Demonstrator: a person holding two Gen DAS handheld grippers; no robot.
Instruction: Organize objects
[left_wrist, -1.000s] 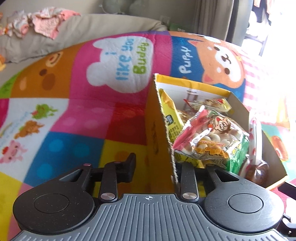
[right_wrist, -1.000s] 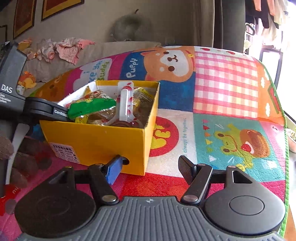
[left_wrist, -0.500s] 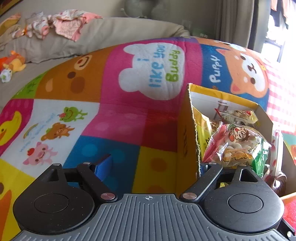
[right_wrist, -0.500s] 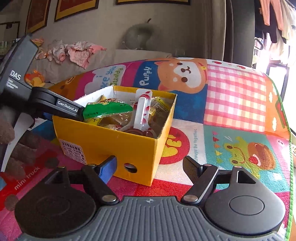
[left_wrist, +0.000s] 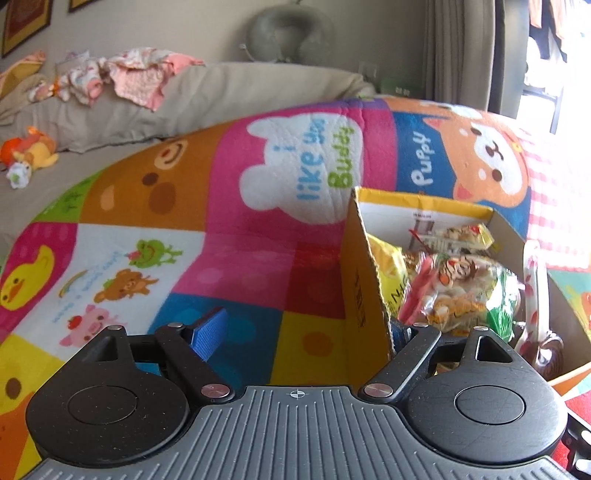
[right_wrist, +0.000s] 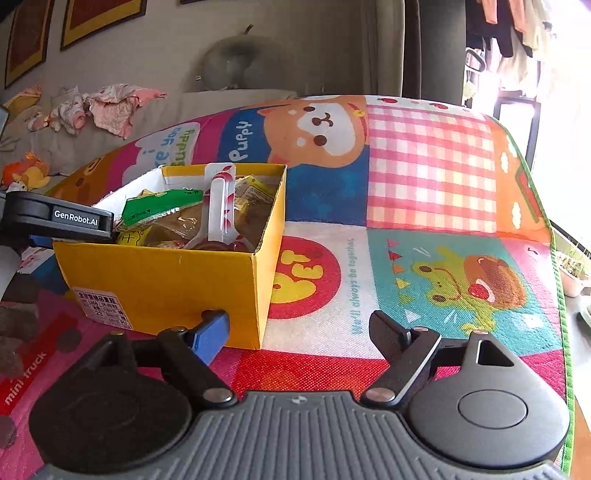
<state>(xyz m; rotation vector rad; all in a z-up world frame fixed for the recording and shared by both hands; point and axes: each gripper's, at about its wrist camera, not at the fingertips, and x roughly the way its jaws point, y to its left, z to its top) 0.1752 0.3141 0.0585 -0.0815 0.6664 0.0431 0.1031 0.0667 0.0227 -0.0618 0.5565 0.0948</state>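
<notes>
Straddling box wall (left_wrist: 364, 280), left gripper (left_wrist: 306, 328) tilted downward

Bright daylight blows out the right edge; fisheye bends the borders.

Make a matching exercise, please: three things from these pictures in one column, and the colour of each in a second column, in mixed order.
Things:
1. box
2. snack packet lying on top of the box's contents
3. pad on the right gripper

Colours:
A. blue
B. yellow
C. green

Pairs: 1-B, 2-C, 3-A
</notes>
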